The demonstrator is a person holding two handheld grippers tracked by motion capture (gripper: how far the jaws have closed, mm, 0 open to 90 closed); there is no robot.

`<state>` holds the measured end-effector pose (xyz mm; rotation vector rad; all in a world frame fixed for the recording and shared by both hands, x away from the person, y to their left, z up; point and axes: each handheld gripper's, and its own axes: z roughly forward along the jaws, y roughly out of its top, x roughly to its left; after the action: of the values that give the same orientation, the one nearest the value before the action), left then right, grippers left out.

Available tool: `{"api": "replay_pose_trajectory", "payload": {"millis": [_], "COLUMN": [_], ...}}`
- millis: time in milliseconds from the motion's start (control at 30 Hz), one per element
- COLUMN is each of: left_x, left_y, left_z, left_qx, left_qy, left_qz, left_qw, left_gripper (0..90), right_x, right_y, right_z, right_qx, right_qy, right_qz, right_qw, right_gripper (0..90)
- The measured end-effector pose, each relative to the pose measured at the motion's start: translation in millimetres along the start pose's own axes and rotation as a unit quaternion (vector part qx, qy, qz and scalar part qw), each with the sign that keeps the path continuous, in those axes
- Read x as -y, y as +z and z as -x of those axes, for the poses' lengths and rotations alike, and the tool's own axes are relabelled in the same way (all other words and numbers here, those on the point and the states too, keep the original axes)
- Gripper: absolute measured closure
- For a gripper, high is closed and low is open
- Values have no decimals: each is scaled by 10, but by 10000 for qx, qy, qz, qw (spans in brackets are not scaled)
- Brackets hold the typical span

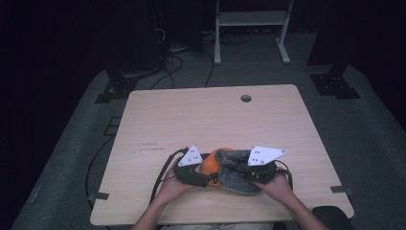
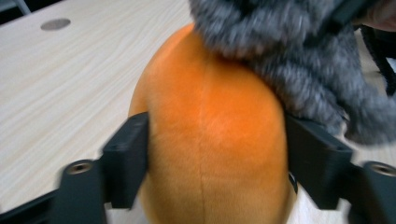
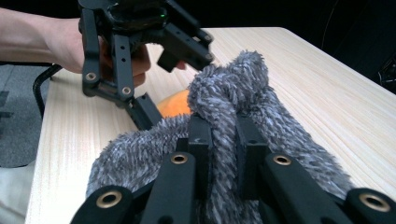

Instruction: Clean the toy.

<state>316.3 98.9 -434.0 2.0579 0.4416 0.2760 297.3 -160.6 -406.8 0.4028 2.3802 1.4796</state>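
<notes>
An orange plush toy [image 1: 209, 164] lies near the front edge of the wooden table [image 1: 215, 115], partly under a grey fuzzy cloth [image 1: 235, 181]. In the left gripper view, my left gripper [image 2: 217, 144] has its two black jaws against the plush toy's [image 2: 210, 140] sides, with the grey cloth [image 2: 289, 60] draped over the toy's far end. My right gripper [image 3: 224, 135] is shut on a bunched fold of the grey cloth [image 3: 233, 88]. The orange toy [image 3: 175, 102] peeks out beyond it, beside the left gripper [image 3: 140, 70] and the hand holding it.
A round cable hole [image 1: 245, 98] sits near the table's far edge. Beyond the table stand a white frame [image 1: 249, 28] and dark stands with cables [image 1: 167, 62] on the grey floor. Both forearms come in over the table's front edge.
</notes>
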Motion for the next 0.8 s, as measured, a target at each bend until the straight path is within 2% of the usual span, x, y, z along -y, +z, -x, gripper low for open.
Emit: {"api": "replay_pose_trajectory", "payload": {"millis": [100,267,300,367,433,500,533,600,633,733,800], "left_x": [20,43,34,1,-20,-23,-15,6,10,22,36], "left_y": [-14,-34,-39,-42,-31,-9,-7,-15,-20,-27,-35], "left_z": [-7,-25,-32,-55,-76,-83,-83,-66,-61,-58,-71], "left_qx": [-58,-9,58,226,203,174,159,64,49,-7,-2], "left_qy": [32,-26,-32,-185,-267,-318,-271,-116,-105,-78,-132], "left_qz": [-42,-10,-10,22,9,-30,-49,-72,-83,-90,-94], "left_qw": [10000,10000,10000,9996,9994,9993,9995,9999,9999,9999,9999], "left_gripper": [345,341,319,212,145,131,141,266,304,339,342], "right_x": [29,88,93,89,67,40,22,6,11,51,76], "right_y": [-62,-163,-167,-143,-88,-39,-16,3,-5,-72,-121], "right_z": [83,153,153,125,56,-1,-29,-47,-26,77,110], "right_qx": [129,373,355,300,154,59,44,111,143,257,376], "right_qy": [110,249,262,244,177,117,56,-26,16,225,295], "right_qz": [-16,-72,-64,-54,-22,9,-15,-78,-84,-39,-87], "right_qw": [9999,9990,9990,9992,9997,9999,10000,9999,9999,9994,9988], "right_gripper": [792,792,793,793,793,792,792,792,792,792,792]}}
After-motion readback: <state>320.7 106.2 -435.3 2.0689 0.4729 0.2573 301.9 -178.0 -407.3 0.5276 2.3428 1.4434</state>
